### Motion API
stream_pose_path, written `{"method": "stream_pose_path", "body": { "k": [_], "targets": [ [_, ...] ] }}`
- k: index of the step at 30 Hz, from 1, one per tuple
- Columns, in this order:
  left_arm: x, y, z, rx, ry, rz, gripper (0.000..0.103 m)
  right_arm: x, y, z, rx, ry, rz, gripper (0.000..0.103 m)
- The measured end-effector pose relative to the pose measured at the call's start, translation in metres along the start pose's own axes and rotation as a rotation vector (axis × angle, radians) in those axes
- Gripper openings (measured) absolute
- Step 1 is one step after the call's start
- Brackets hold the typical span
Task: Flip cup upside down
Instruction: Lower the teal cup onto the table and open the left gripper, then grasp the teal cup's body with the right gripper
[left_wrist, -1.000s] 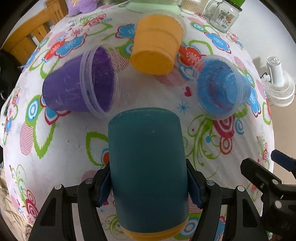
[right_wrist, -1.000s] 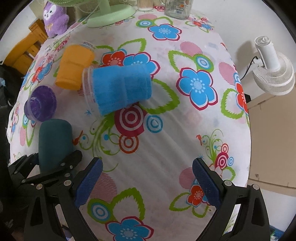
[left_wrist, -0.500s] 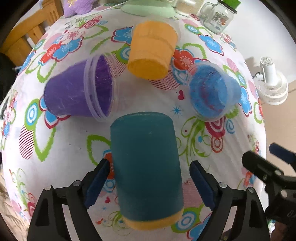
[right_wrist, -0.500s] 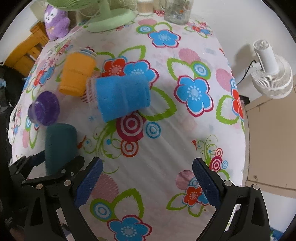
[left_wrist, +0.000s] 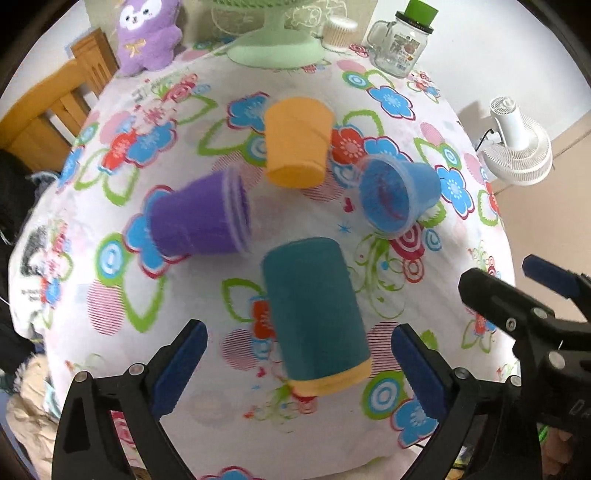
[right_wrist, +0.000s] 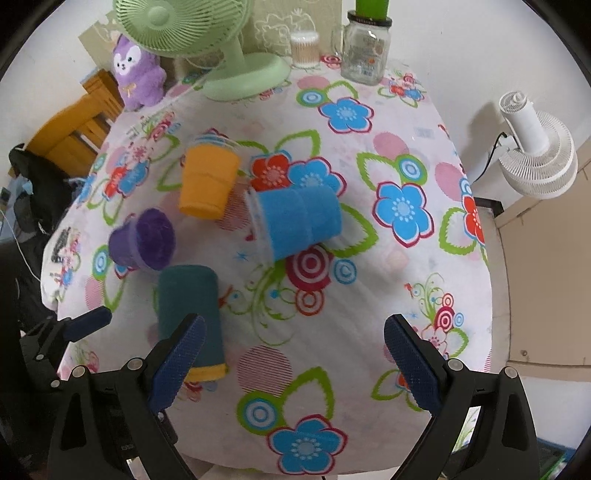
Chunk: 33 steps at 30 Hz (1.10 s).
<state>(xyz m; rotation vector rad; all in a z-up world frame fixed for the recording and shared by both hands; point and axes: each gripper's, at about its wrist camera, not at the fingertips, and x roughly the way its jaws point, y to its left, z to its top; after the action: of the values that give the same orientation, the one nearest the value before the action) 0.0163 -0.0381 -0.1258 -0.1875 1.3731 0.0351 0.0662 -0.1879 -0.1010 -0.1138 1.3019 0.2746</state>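
Observation:
A teal cup (left_wrist: 314, 306) with a yellow rim stands upside down on the flowered tablecloth, mouth on the cloth; it also shows in the right wrist view (right_wrist: 190, 317). My left gripper (left_wrist: 299, 369) is open and raised, its blue pads apart on both sides of the cup and not touching it. My right gripper (right_wrist: 291, 362) is open and empty over the table's front. A purple cup (left_wrist: 199, 218), an orange cup (left_wrist: 297, 142) and a blue cup (left_wrist: 399, 194) lie on their sides behind the teal one.
A green fan base (left_wrist: 273, 48), a purple plush toy (left_wrist: 149, 33), a glass jar (left_wrist: 402, 44) and a small container stand at the table's back edge. A white fan (left_wrist: 517, 147) stands off the right edge. A wooden chair (left_wrist: 48, 107) is at the left.
My left gripper has let go of the teal cup, opened wide and drawn back and up. The cup stays upside down on the cloth. My right gripper has also risen, still open.

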Motion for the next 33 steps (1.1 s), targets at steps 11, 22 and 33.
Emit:
{"method": "stream_pose_path", "body": {
  "k": [11,22,33],
  "targets": [
    [-0.005,0.034,0.010,0.116,-0.021,0.066,0.101,0.015,0.040,0.009,0.016,0.002,0.010,0.099],
    [0.024,0.063,0.011,0.148,0.039,0.045,0.101,0.057,0.073,0.012,0.025,0.023,0.034,0.099],
    [0.049,0.076,0.008,0.184,0.089,0.053,0.101,0.097,0.088,0.010,0.013,0.080,0.008,0.096]
  ]
}}
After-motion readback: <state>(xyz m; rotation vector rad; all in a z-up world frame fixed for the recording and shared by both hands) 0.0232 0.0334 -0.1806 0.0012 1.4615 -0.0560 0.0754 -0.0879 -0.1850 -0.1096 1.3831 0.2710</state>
